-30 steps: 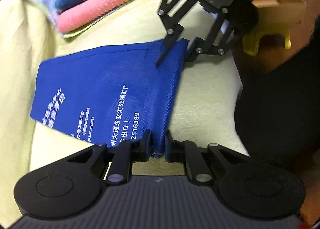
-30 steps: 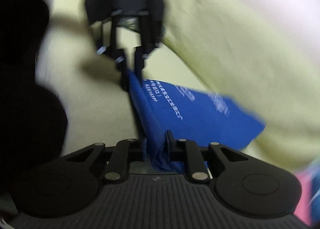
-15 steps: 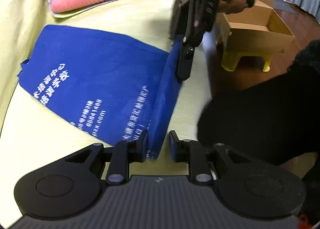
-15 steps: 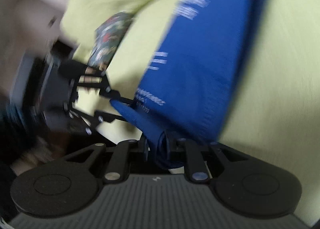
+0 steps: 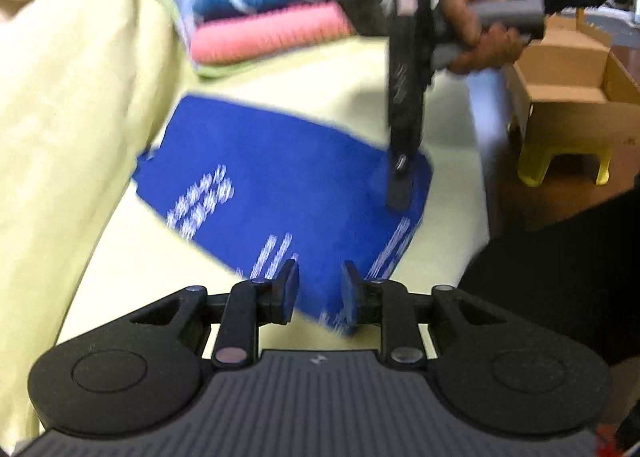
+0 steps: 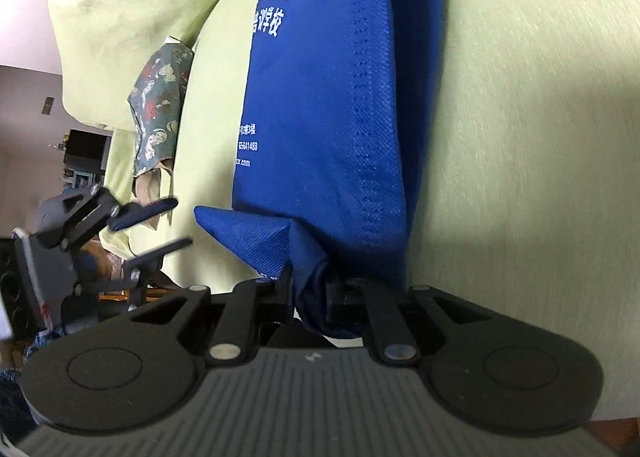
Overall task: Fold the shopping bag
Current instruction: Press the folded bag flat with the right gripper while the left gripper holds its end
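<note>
The blue shopping bag [image 5: 280,177] with white print lies folded on the yellow-green sofa seat [image 5: 132,257]. My left gripper [image 5: 319,289] is open just above the bag's near edge, and blue cloth shows in the gap between its fingers. In the right wrist view the left gripper [image 6: 160,225] stands apart from the bag's corner with its fingers spread. My right gripper [image 6: 310,289] is shut on a bunched fold of the bag [image 6: 332,97]. In the left wrist view the right gripper [image 5: 399,189] points down onto the bag's far right corner, held by a hand [image 5: 476,29].
Folded pink and blue towels [image 5: 272,33] are stacked behind the bag. A cardboard box [image 5: 568,97] sits on a yellow stool [image 5: 560,161] off the seat's right edge. A patterned cushion [image 6: 160,105] leans against the sofa back. Dark clothing fills the right side.
My left gripper has let go of the bag's edge and opened. The raised fold has come down flat onto the bag, with the right gripper still holding its corner.
</note>
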